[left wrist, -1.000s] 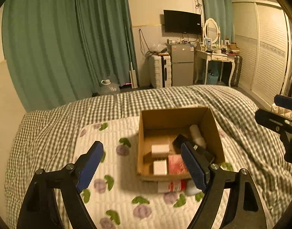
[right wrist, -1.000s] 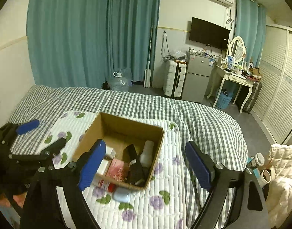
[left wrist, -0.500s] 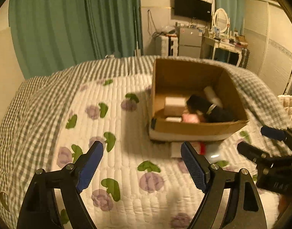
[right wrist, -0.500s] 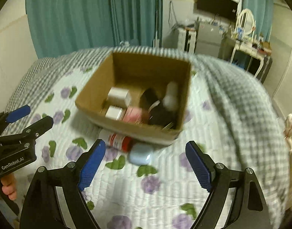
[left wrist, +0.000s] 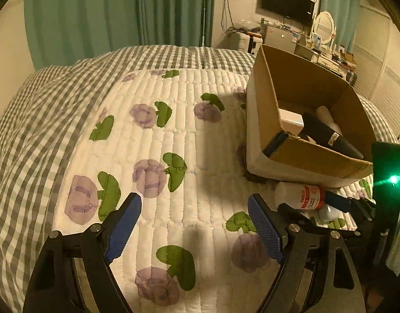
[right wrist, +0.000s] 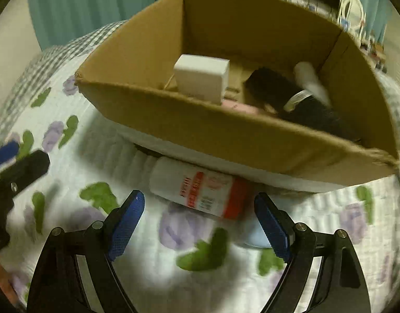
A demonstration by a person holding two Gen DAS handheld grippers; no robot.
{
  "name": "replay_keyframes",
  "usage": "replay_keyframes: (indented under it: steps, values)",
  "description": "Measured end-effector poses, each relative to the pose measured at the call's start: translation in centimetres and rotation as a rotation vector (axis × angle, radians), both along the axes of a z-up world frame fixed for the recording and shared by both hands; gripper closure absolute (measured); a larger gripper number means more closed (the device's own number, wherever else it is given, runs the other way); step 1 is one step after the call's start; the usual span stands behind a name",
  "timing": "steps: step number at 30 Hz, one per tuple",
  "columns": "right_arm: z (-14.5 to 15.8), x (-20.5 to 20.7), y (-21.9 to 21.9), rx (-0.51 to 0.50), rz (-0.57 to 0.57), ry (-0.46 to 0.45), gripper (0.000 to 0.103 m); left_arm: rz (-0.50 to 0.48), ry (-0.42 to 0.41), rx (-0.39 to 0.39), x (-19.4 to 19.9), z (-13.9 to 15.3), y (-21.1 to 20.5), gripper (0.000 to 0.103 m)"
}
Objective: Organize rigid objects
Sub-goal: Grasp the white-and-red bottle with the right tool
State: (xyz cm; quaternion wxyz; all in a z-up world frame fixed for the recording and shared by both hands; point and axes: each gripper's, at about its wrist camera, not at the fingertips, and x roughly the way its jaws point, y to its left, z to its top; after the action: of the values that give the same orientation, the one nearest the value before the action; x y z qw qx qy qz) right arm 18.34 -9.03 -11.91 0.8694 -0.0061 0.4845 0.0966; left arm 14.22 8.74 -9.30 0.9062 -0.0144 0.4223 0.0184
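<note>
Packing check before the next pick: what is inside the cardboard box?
Inside the cardboard box: a white box, a black tube, a white bottle and something pink. The near wall hides the box floor and the pink item's lower part.

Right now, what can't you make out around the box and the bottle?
- Bottle: label text unreadable, right wrist view is motion-blurred.
- Pale object beside the bottle: mostly behind the right gripper finger; cannot identify it.
- Box contents: near wall hides the lower parts of the white block and dark item.
- Left wrist view: the right gripper's body covers the bottle's cap end.
</note>
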Motion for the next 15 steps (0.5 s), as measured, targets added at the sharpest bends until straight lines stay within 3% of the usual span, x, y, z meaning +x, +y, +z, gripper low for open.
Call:
replay_keyframes:
  steps: [7, 8, 9, 15]
  values:
    - [-1.2, 1.5, -0.1, 0.027, -0.076, 0.021, 0.016, -0.007, -0.001, 0.029, -0.4, -0.1, -0.6, 0.017]
    - [-1.2, 1.6, -0.1, 0.024, -0.08, 0.021, 0.024, -0.005, 0.0, 0.034, -0.4, -0.1, -0.7, 0.017]
    - [-1.1, 1.4, -0.4, 0.035, -0.083, 0.021, 0.024, -0.007, 0.001, 0.041, -0.4, -0.2, -0.8, 0.017]
    - [1.8, -2.1, -1.4, -0.003, -0.024, -0.054, 0.024, -0.025, -0.003, 0.086, -0.5, 0.5, -2.0, 0.017]
